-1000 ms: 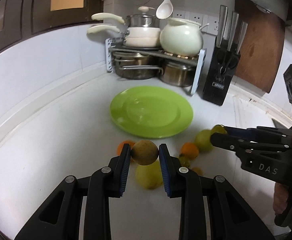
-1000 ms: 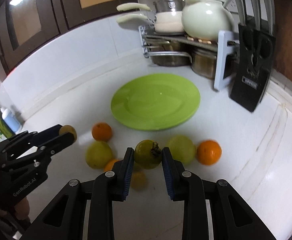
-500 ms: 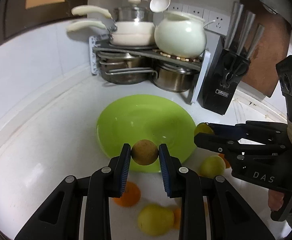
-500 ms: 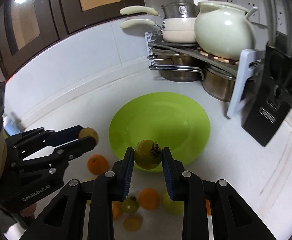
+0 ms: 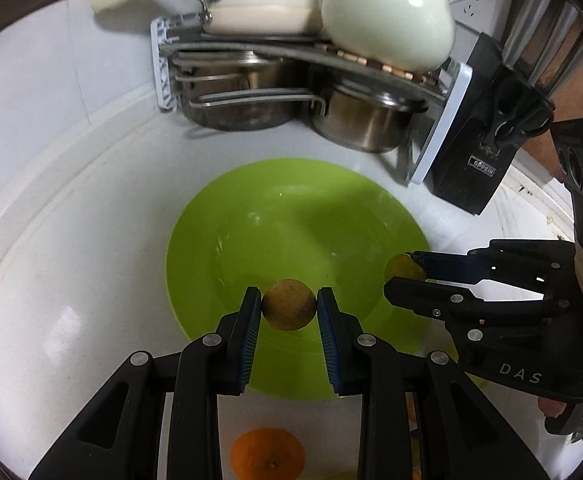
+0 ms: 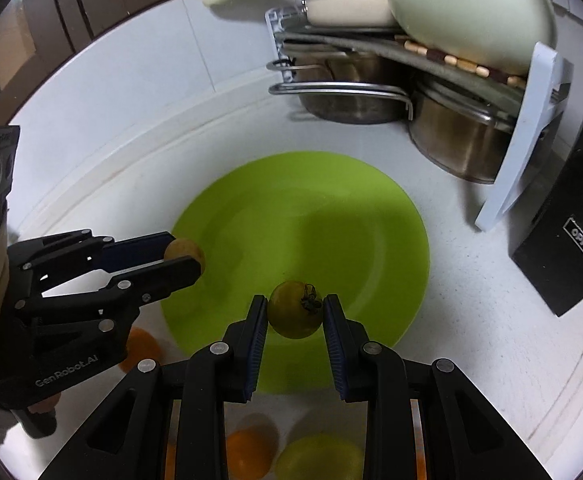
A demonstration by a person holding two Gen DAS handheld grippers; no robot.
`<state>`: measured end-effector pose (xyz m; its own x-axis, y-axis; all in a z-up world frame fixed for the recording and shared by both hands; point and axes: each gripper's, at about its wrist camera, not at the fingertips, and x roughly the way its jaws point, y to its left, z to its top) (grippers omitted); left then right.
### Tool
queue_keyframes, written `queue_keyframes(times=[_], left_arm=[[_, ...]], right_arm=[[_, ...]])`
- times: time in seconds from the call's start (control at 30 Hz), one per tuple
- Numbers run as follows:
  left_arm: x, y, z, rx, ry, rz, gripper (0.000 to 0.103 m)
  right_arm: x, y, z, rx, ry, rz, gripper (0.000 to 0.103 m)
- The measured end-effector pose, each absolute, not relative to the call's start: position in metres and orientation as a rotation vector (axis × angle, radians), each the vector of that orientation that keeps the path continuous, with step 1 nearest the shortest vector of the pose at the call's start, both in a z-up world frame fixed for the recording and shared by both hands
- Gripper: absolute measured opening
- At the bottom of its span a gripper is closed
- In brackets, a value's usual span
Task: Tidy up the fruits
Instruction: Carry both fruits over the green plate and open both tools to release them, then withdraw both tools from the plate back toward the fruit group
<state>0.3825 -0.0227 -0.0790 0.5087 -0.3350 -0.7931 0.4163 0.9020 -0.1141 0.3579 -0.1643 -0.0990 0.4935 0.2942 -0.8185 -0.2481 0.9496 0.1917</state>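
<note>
I have the white stone countertop [image 5: 71, 264] under both cameras, with the round lime-green plastic plate [image 5: 299, 216] lying flat near its middle, in front of the metal pot rack [image 5: 291, 60] and the black knife block [image 5: 487, 152]. My left gripper [image 5: 288, 305] is clamped on a small round tan-yellow fruit [image 5: 288, 304], held over the plate's near half; my right gripper [image 6: 295, 310] is clamped on a small yellow-green fruit with a dark stem [image 6: 294, 309], also over the near half, the two tools side by side and apart. To do this well, I judge I should lower each until the fruit nearly rests in the plate's shallow well, keep the tools separated, then ease the jaws apart gently so neither round fruit rolls off the rim. An orange [image 5: 267, 458] and a pale yellow fruit [image 6: 323, 456] wait on the counter below, mostly cut off by the gripper arms, so I cannot count what remains there.
</note>
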Motion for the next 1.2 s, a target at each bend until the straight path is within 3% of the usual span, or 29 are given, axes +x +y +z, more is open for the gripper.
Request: queue_keyframes(times=[0.33, 0.57, 0.77, 0.9, 1.03, 1.2], left_arm=[[0.39, -0.026, -0.09, 0.105, 0.965, -0.45, 0.029], [0.385, -0.024, -0.084, 0.099, 0.954, -0.444, 0.036], [0.367, -0.019, -0.065, 0.101, 0.901, -0.44, 0.046], [0.349, -0.014, -0.046, 0.096, 0.841, -0.435, 0.058], [0.327, -0.01, -0.028, 0.1, 0.78, -0.426, 0.07], [0.303, -0.001, -0.01, 0.102, 0.726, -0.412, 0.075]], right_arm=[[0.368, -0.165, -0.111, 0.047, 1.033, 0.34, 0.029], [0.364, -0.165, -0.105, 0.046, 1.007, 0.329, 0.03], [0.35, -0.167, -0.088, 0.051, 0.964, 0.333, 0.03], [0.336, -0.166, -0.071, 0.042, 0.914, 0.331, 0.03], [0.319, -0.164, -0.052, 0.027, 0.854, 0.326, 0.035], [0.293, -0.163, -0.032, 0.013, 0.779, 0.313, 0.044]])
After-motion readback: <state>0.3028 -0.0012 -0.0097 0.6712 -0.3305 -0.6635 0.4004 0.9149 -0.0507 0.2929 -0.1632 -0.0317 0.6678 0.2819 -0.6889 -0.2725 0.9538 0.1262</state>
